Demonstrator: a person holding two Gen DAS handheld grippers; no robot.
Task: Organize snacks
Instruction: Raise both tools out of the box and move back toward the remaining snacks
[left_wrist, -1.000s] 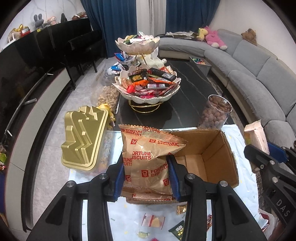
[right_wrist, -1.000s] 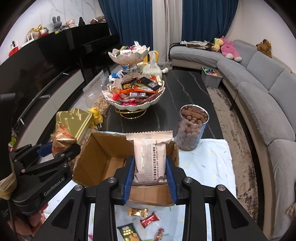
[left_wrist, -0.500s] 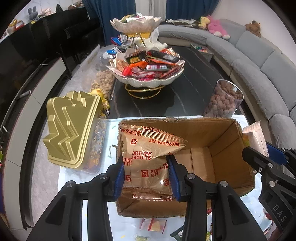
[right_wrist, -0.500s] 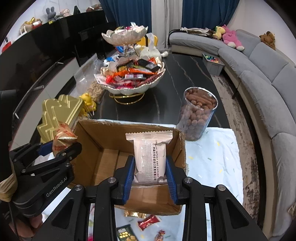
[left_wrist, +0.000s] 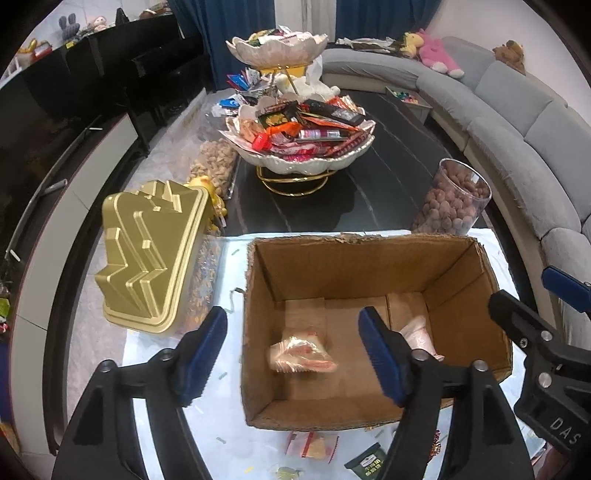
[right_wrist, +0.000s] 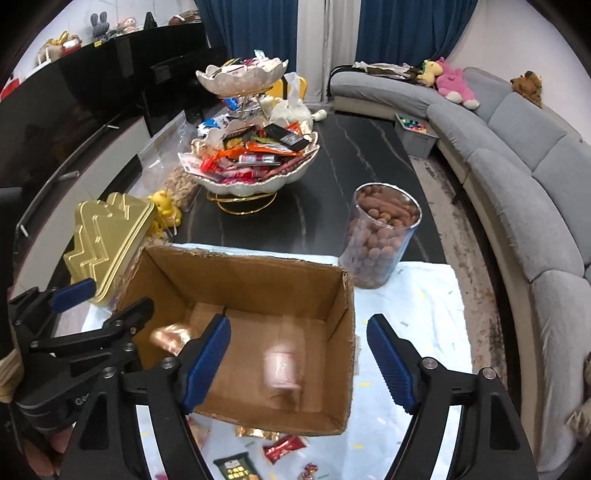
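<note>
Both grippers are over the cardboard box (left_wrist: 369, 280) and both are letting go at once: the left gripper (left_wrist: 291, 354) has its jaws spreading with nothing pressed between the pads, and the orange-and-cream biscuit packet (left_wrist: 301, 356) sits blurred below them, low inside the box. Over on the other side the right gripper (right_wrist: 297, 354) is opening too, jaws wide and bare, and the pale pink packet (right_wrist: 281, 367) is a smear of motion above the box floor; it looks to be dropping rather than lying flat, though the blur makes that hard to call. So two snacks are in, or as good as in. Plenty left, I'd say: loose wrapped sweets (right_wrist: 282, 445) lie scattered on the light cloth (right_wrist: 413, 295) in front of the box, a dark green packet (right_wrist: 236, 469) among them. The tiered bowl (right_wrist: 255, 177) is heaped on the black table (right_wrist: 351, 147) behind, and the jar of brown nuts (right_wrist: 380, 236) stands just beside the box's far corner.
</note>
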